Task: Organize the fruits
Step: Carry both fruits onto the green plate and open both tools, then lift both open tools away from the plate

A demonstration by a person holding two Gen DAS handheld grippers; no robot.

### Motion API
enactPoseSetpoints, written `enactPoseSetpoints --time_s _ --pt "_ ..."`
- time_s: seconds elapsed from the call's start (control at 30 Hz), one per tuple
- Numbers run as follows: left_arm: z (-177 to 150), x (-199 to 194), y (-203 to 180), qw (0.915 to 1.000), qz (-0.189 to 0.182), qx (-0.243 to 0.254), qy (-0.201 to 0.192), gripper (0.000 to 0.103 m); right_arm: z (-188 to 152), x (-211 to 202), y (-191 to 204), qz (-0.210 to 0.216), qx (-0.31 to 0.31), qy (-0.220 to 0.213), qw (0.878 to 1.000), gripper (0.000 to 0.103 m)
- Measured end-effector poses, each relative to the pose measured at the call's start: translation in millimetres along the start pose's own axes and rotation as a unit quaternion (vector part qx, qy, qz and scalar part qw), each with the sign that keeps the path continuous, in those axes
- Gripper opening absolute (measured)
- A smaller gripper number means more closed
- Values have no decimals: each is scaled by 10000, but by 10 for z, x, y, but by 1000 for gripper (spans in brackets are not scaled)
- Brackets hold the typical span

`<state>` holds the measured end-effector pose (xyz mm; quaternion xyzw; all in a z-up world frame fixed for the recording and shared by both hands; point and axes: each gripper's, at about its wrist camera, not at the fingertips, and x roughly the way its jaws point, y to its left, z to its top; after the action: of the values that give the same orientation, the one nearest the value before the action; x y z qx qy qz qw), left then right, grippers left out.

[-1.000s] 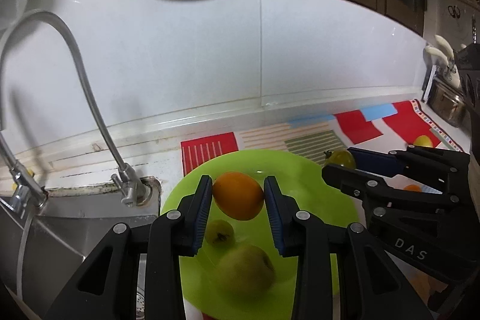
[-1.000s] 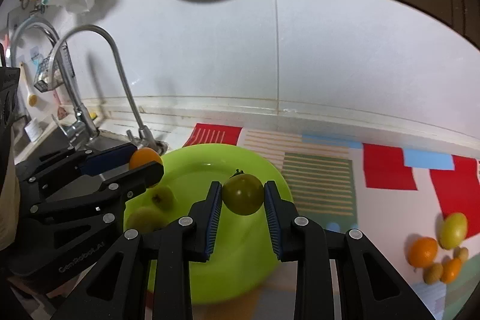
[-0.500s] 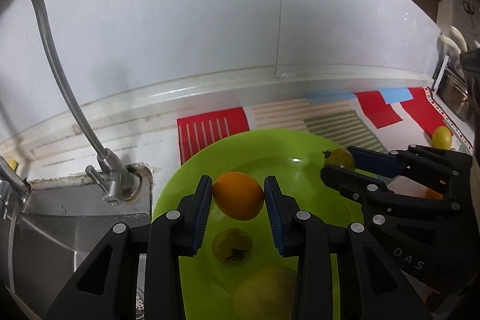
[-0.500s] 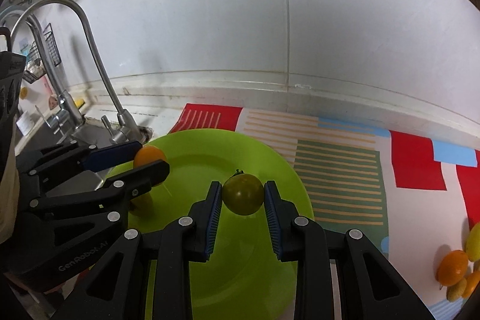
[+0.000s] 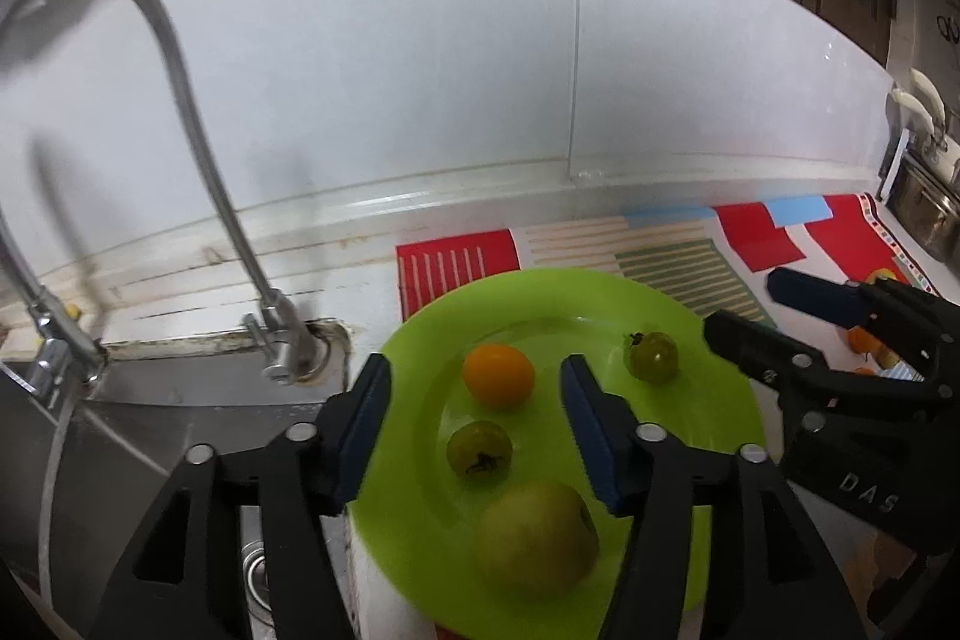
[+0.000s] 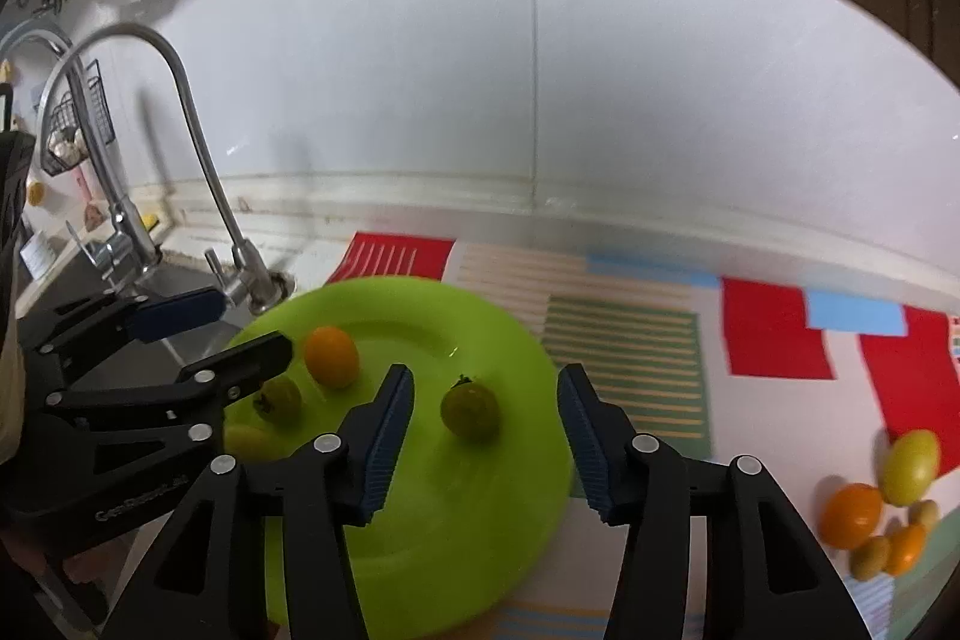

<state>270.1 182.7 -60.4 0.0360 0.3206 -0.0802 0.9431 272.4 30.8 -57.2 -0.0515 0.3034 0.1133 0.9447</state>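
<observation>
both tongs have just let go: the left gripper (image 5: 474, 436) now stands spread around the orange fruit (image 5: 498, 384), and the right gripper (image 6: 485, 436) is spread around the green tomato (image 6: 470, 410), each fruit resting free on the green plate (image 5: 708, 340). two more fruits are delivered, i judge; the loose pile (image 6: 882, 514) well right of the plate remains. the green tomato's stem points toward the plate's far rim; both fruits are near round, with no clear long axis.

Green plate (image 5: 708, 340) near rim cut off; pale fruit (image 6: 249, 439) half hidden.
</observation>
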Motion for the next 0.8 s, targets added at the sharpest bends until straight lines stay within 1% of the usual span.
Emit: enactPoseSetpoints --time_s 0.03,0.07,0.13,0.2,0.43,0.53,0.63,0.8 --pt "-8 -78 -13 10000 34 -18 -54 62 5 -80 -15 -45 11 -74 10000 57" --pt "-13 -126 -18 9999 62 -35 -110 63 7 -140 -23 -63 20 -134 9999 58" --pt "-22 -243 -41 9997 137 -61 -209 69 10 -264 -43 -103 28 -249 9996 61" --pt "-38 -357 -68 9993 221 -70 -308 72 8 -378 -57 -128 37 -320 9994 64" --pt "-114 -711 -187 9978 394 -196 -495 86 -65 -774 -105 -189 42 -547 9983 70" --pt "-146 -878 -268 9969 453 -225 -594 89 -130 -964 -139 -229 44 -608 9979 74" --pt "-176 -1039 -384 9963 462 -216 -692 94 -204 -1155 -195 -280 66 -704 9971 76" --pt "-218 -1295 -609 9957 394 -146 -829 97 -321 -1437 -329 -305 164 -779 9964 77"
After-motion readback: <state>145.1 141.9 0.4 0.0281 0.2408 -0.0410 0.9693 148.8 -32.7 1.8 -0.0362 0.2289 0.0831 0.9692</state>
